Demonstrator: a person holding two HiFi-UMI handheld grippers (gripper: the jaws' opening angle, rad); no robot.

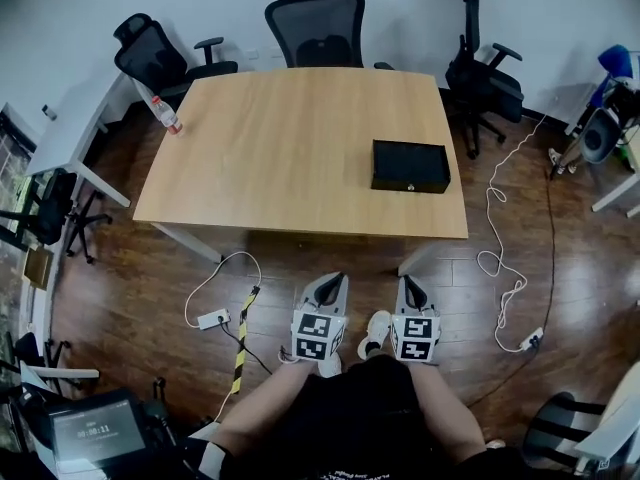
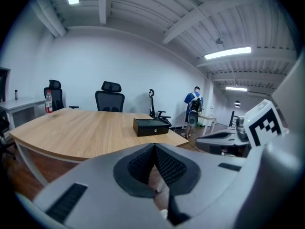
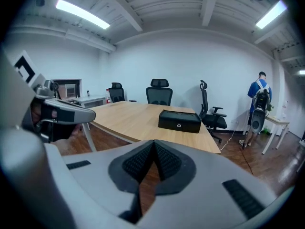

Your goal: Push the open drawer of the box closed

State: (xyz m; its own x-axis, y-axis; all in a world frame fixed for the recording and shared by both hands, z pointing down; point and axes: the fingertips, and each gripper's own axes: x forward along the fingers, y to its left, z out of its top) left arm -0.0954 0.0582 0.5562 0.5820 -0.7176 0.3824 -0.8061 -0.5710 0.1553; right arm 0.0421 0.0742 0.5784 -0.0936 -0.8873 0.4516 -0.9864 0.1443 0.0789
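A black box point(image 1: 410, 166) lies on the right part of the wooden table point(image 1: 280, 158), near its front edge. Its front face with a small round knob is turned towards me point(image 2: 151, 126) point(image 3: 179, 120). How far its drawer stands out I cannot tell from here. Both grippers hang low over the floor, close to my body and short of the table. The left gripper point(image 1: 333, 280) point(image 2: 155, 147) is shut with nothing in it. To its right, the right gripper point(image 1: 408, 282) point(image 3: 153, 143) is also shut and empty. Both point towards the table.
A water bottle point(image 1: 165, 114) stands at the table's far left corner. Office chairs point(image 1: 316, 18) ring the far side. Cables and a power strip point(image 1: 212, 319) lie on the wood floor. A person with a backpack point(image 3: 259, 106) stands at the right.
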